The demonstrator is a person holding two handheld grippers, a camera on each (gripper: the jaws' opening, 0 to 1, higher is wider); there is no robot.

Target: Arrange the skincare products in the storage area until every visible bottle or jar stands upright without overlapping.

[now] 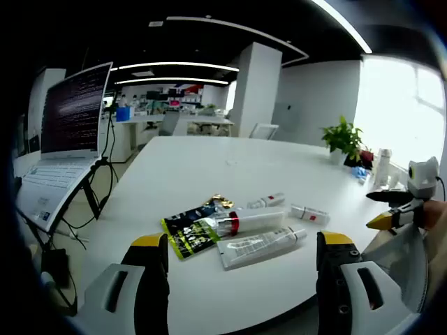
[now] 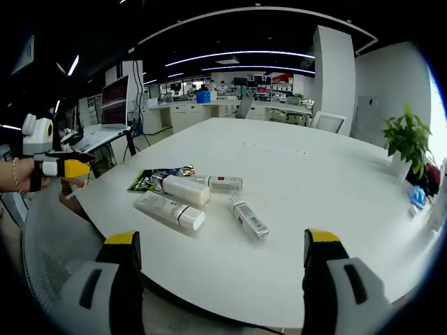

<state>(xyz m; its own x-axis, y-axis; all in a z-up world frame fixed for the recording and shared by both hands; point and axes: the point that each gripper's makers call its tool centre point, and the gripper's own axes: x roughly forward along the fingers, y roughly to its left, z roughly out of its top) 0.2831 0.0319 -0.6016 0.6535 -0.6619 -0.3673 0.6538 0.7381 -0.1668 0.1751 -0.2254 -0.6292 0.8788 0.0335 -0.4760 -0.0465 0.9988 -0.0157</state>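
Several skincare items lie flat in a loose cluster on the white table (image 1: 209, 164). They are a black and green sachet (image 1: 187, 232), a white tube with a red band (image 1: 250, 222), a pale flat tube (image 1: 261, 246) and two small white tubes (image 1: 267, 201) (image 1: 309, 213). My left gripper (image 1: 242, 241) stands open just short of them, with nothing between its jaws. My right gripper (image 2: 223, 239) is open too, near the table edge in front of the sachet (image 2: 148, 180), the big tube (image 2: 185, 190), the flat tube (image 2: 170, 209) and the small tubes (image 2: 223, 183) (image 2: 249, 218).
An open laptop (image 1: 70, 132) sits on a stand left of the table. A potted plant (image 1: 342, 138) and a white bottle (image 1: 383, 167) stand at the far right edge. A chair (image 2: 328, 122) waits at the far side. A hand holds the left gripper (image 2: 66, 169) at the left.
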